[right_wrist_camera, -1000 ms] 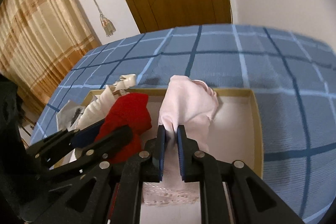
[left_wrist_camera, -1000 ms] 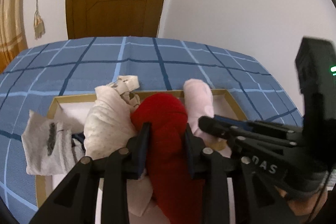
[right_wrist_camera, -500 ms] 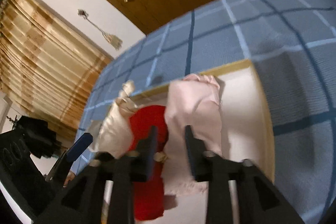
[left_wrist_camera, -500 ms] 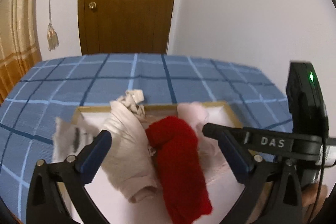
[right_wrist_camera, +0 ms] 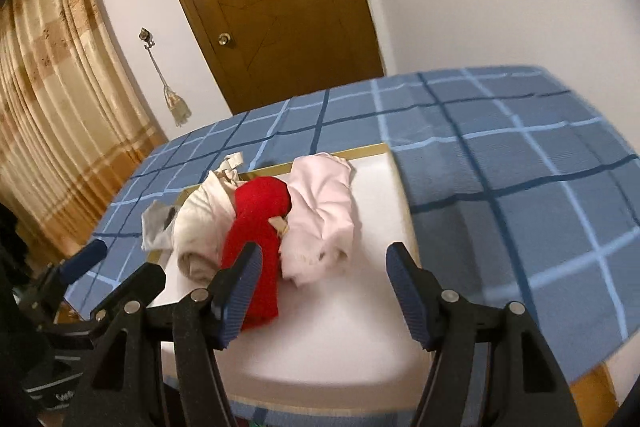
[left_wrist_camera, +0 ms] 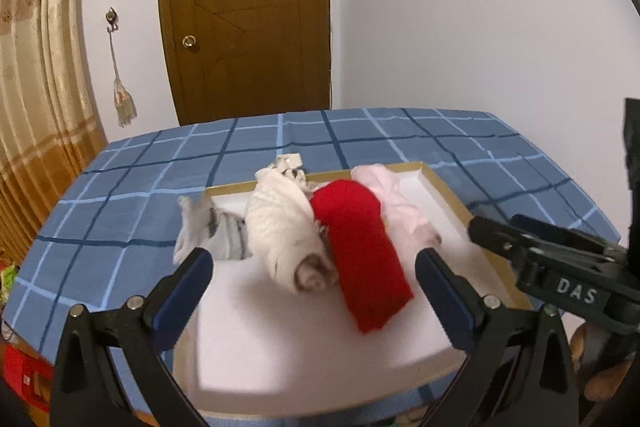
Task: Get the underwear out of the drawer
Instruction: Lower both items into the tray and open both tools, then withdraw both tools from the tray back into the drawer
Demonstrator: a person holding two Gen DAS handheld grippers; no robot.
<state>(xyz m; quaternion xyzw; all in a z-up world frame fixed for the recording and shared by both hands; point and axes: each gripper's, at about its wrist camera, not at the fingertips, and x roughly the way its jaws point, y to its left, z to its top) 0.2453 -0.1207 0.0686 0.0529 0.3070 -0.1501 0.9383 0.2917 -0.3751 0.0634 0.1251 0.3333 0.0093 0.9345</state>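
Fingers of the left gripper [left_wrist_camera: 312, 275] stand spread to their widest with nothing between them; the red roll [left_wrist_camera: 360, 251] lies ahead of the gap, untouched. Fingers of the right gripper [right_wrist_camera: 324, 283] have just been opening and stand parted, also empty, the pink bundle [right_wrist_camera: 320, 215] beyond their tips.

Underwear sits in the drawer [left_wrist_camera: 452, 203], a shallow white tray with a wood-coloured rim resting on the bed [left_wrist_camera: 120, 211]. Cream roll [left_wrist_camera: 284, 227], red roll and pink bundle lie side by side, touching, long axes running from the far rim toward the grippers. A grey-striped piece [left_wrist_camera: 212, 231] hangs over the left rim.

Judgement: nothing is out of the drawer yet. Red roll's near end points at the left gripper, the pink bundle's at the right; each is the nearer hand for its piece. Approach along the long axis, closing across the roll.
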